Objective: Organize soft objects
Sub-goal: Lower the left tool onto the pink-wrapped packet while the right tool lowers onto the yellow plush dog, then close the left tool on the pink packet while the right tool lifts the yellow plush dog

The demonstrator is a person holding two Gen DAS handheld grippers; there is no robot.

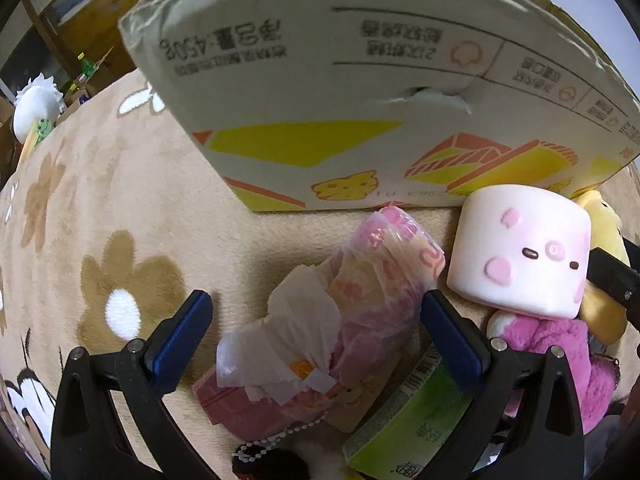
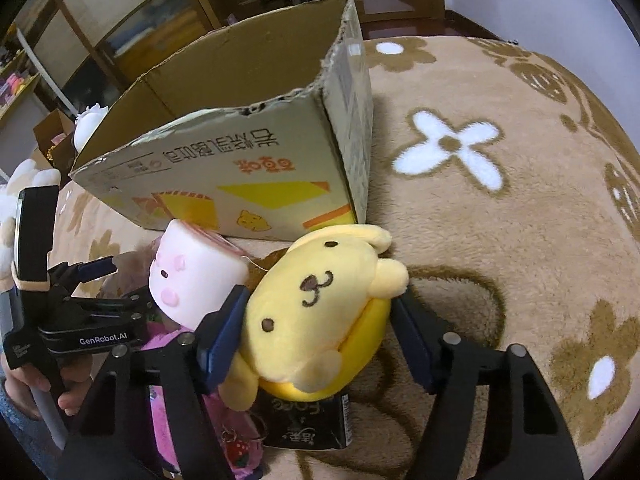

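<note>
My left gripper [image 1: 316, 320] is open around a pink tissue pack [image 1: 340, 320] with white tissue sticking out, lying on the blanket. A white-pink squishy cube [image 1: 520, 252] and a pink plush [image 1: 560, 344] lie to its right. My right gripper [image 2: 320, 332] is open around a yellow dog plush [image 2: 320, 312]; the left finger touches it, the right finger stands apart. The cube [image 2: 192, 276] sits to its left. The open cardboard box [image 2: 240, 140] stands behind; it also shows in the left wrist view [image 1: 360, 80].
A green packet [image 1: 408, 420] and a bead chain [image 1: 272, 440] lie near the left gripper. A black packet [image 2: 308, 424] lies under the yellow plush. The flower-patterned beige blanket [image 2: 500, 240] stretches to the right. Shelves stand behind the box.
</note>
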